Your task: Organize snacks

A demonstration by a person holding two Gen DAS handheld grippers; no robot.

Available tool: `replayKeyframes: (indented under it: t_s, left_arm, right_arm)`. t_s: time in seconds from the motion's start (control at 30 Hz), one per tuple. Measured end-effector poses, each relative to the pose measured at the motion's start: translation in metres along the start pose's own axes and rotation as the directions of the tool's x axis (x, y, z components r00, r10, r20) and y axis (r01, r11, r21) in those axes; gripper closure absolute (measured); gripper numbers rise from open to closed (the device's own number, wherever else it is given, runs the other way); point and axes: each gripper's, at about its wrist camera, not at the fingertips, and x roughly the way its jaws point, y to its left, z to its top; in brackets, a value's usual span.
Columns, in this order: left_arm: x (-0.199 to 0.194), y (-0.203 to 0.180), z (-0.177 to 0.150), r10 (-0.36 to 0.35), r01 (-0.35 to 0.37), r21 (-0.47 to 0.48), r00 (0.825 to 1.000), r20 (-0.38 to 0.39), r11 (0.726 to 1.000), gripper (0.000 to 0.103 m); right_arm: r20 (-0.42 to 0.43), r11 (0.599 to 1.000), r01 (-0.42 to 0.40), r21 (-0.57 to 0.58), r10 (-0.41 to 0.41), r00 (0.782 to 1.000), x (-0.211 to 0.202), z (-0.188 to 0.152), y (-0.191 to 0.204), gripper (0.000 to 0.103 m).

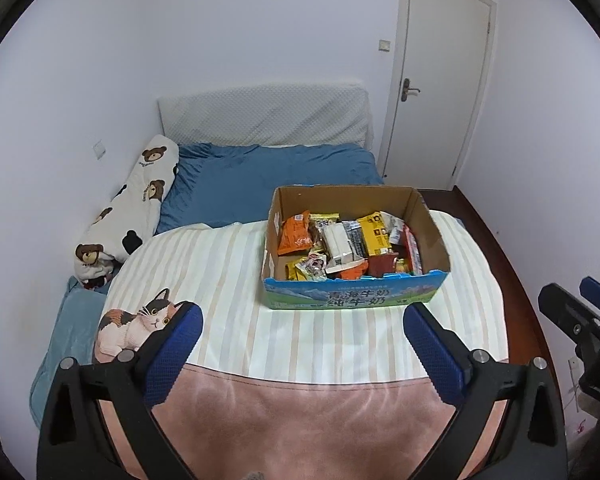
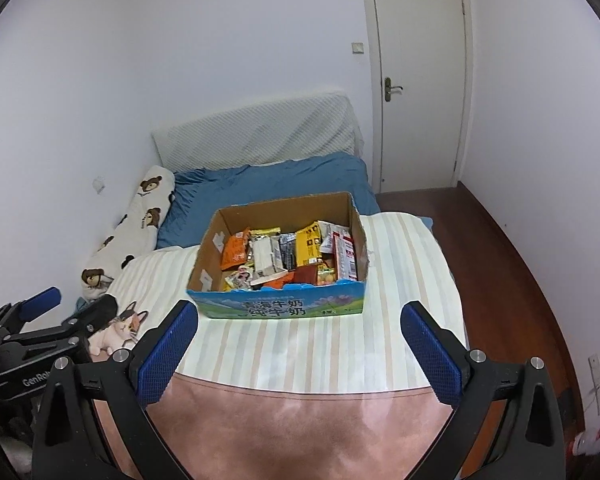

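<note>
A cardboard box (image 1: 434, 224) with a blue printed front stands on the striped blanket, seen in both views (image 2: 360, 240). It holds several snack packets, among them an orange bag (image 1: 296, 234) and a yellow pack (image 1: 374, 232). My left gripper (image 1: 302, 324) hovers over the blanket in front of the box, open wide with nothing between its blue pads. My right gripper (image 2: 300, 322) hangs likewise before the box, open and empty. The right gripper also shows at the edge of the left wrist view (image 1: 576, 304), and the left one in the right wrist view (image 2: 68, 308).
The bed carries a striped blanket (image 1: 228, 272) with a pink end, a blue sheet (image 1: 260, 184), a bear-print pillow (image 1: 136, 204) by the left wall and a cat picture (image 1: 132, 328). A white door (image 2: 420, 80) and dark wood floor (image 2: 512, 264) lie to the right.
</note>
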Motion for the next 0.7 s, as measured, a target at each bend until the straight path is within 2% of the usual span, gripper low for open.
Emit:
replayKeyframes:
  t_s: [0.37,0.7]
  left_arm:
    - [0.057,-0.006,0.019,0.060,-0.060,0.015,0.998,-0.026,0.998,0.000]
    - [0.106,-0.012,0.035,0.076,-0.073,0.032,0.994,-0.082,0.997,0.000]
  right_arm:
    - [-0.003,0.997,0.072,0.030,-0.072,0.997,0.058,0.021,-0.014,0.000]
    - [-0.042,0.994,0.108,0.022,-0.107,0.993,0.103,0.038,-0.021,0.000]
